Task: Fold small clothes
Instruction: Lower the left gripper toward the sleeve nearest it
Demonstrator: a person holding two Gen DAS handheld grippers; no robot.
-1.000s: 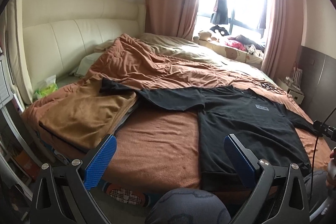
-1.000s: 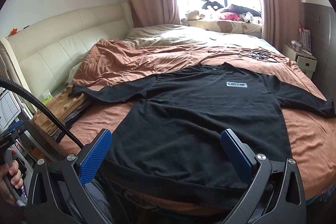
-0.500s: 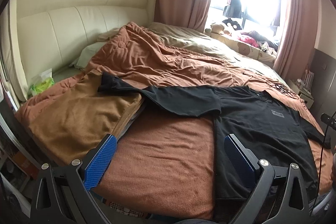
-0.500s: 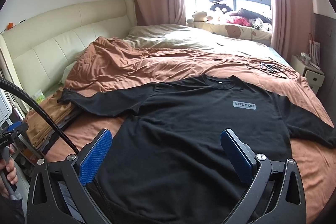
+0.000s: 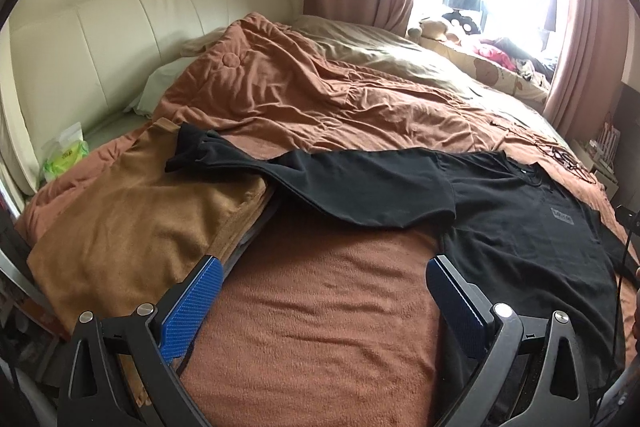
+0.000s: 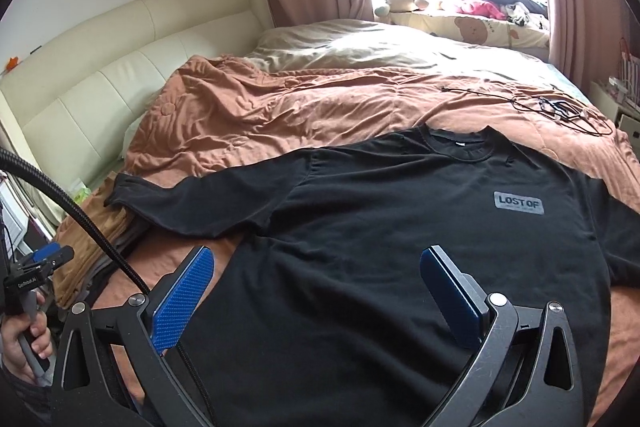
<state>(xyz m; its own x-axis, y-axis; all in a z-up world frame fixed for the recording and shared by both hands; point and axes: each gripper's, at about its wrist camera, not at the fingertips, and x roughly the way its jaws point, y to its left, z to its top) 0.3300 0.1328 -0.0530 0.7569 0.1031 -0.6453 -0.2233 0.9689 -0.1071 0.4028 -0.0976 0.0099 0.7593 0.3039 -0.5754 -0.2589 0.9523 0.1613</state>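
A black shirt (image 6: 400, 227) is spread flat on the bed (image 6: 320, 115). It is judged soft and limp; a sleeve edge is best pinched. Both grippers (image 5: 320, 303) (image 6: 316, 291) are held wide-jawed, empty.

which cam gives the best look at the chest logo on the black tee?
Right wrist. The logo patch faces the camera, sharp enough to read "LOST OF", on the black tee spread flat. In the left wrist view the same patch sits far to the right, small, skewed and unreadable.
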